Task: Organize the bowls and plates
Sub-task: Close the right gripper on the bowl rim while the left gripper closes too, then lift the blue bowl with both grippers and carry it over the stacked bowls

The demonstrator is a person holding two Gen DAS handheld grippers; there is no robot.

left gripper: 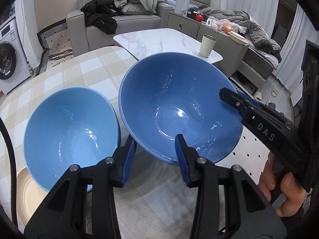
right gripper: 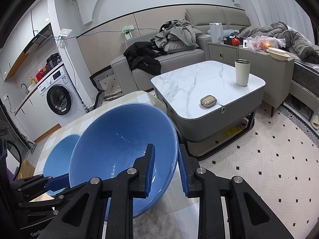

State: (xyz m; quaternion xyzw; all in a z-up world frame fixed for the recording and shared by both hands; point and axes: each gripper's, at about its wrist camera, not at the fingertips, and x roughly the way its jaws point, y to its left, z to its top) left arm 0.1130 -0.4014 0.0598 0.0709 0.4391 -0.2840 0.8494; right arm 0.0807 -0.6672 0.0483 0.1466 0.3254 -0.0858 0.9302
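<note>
Two blue bowls are over a checked tablecloth (left gripper: pixel 79 75). The larger blue bowl (left gripper: pixel 179 107) is tilted and raised; it also shows in the right wrist view (right gripper: pixel 119 145). My right gripper (right gripper: pixel 165 169) is shut on its right rim, one finger inside and one outside; it shows in the left wrist view (left gripper: pixel 235 99). My left gripper (left gripper: pixel 155 145) straddles the near rim of the same bowl, jaws apart. The second blue bowl (left gripper: pixel 71 131) sits to the left on the cloth, also visible in the right wrist view (right gripper: pixel 57 155). A cream plate (left gripper: pixel 26 189) lies under its near-left side.
A marble coffee table (right gripper: pixel 199 83) stands beyond the table's far edge, with a cream tumbler (right gripper: pixel 242 71) and a small case (right gripper: pixel 208 101). A sofa (left gripper: pixel 123 22) with clothes is behind. A washing machine (right gripper: pixel 57 97) stands at the left.
</note>
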